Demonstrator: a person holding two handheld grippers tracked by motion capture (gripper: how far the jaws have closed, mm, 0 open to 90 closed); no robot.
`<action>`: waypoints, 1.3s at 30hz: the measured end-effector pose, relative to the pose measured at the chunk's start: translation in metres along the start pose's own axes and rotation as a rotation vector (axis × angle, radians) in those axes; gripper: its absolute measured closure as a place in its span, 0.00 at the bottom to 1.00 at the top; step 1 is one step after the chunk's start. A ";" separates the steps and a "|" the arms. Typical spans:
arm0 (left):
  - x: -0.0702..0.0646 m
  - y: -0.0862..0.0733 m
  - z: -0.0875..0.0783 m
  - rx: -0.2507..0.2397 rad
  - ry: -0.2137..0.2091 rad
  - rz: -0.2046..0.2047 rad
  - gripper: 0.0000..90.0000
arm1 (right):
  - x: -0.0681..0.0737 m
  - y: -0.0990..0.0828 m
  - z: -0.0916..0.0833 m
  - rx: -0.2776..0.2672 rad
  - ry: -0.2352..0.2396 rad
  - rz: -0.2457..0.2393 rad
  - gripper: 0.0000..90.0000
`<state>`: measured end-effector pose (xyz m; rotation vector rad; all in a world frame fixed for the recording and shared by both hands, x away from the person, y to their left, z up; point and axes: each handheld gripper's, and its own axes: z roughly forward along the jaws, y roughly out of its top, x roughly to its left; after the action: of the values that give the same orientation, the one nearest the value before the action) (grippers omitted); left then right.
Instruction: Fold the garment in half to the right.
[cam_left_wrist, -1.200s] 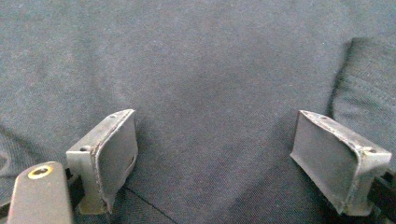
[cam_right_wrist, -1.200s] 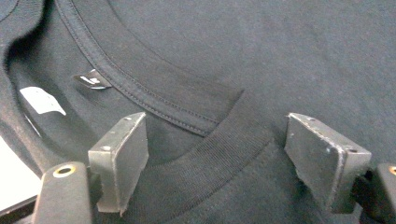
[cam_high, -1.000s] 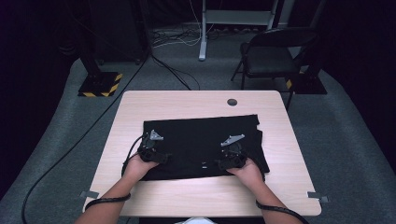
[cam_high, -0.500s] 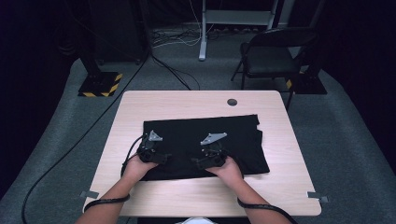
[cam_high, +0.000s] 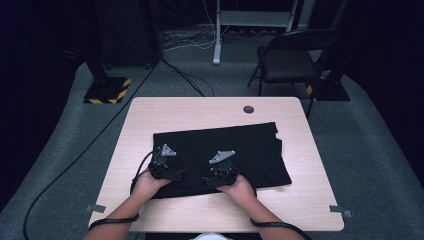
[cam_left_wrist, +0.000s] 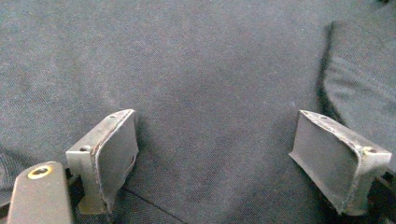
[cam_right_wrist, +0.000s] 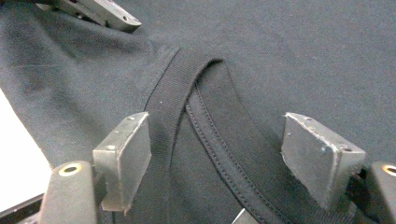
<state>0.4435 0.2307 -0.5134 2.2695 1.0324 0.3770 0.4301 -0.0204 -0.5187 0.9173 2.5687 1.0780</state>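
Note:
A black T-shirt (cam_high: 235, 150) lies folded flat in the middle of the wooden table (cam_high: 210, 112). My left gripper (cam_high: 170, 172) rests over its near left part, jaws open on plain cloth (cam_left_wrist: 210, 93), with a fold (cam_left_wrist: 327, 60) at the upper right. My right gripper (cam_high: 220, 175) hovers just to its right near the shirt's front edge. In the right gripper view (cam_right_wrist: 217, 154) the jaws stand open on either side of the ribbed neckline (cam_right_wrist: 177, 88) without pinching it. The left gripper's jaw tip (cam_right_wrist: 105, 14) shows at that view's top left.
A small dark round disc (cam_high: 248, 109) sits near the table's far edge. A black chair (cam_high: 292, 60) stands beyond the far right corner. Cables run over the floor at the left. Bare tabletop (cam_right_wrist: 18, 158) lies beside the shirt's edge.
My right gripper has slid left along the shirt's near edge, closer to the left gripper. The left gripper has stayed in place.

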 end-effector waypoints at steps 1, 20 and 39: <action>-0.003 0.000 -0.001 0.004 -0.002 0.004 0.16 | 0.001 -0.002 -0.002 -0.001 -0.001 -0.003 0.27; 0.012 0.015 -0.001 0.024 -0.024 0.005 0.16 | -0.004 -0.010 -0.008 -0.048 -0.021 0.082 0.39; 0.065 0.018 0.017 -0.043 0.017 -0.037 0.17 | 0.016 0.011 -0.012 -0.112 -0.038 0.026 0.35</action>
<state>0.5044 0.2640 -0.5149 2.2095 1.0635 0.4001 0.4175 -0.0112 -0.5015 0.9372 2.4442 1.1865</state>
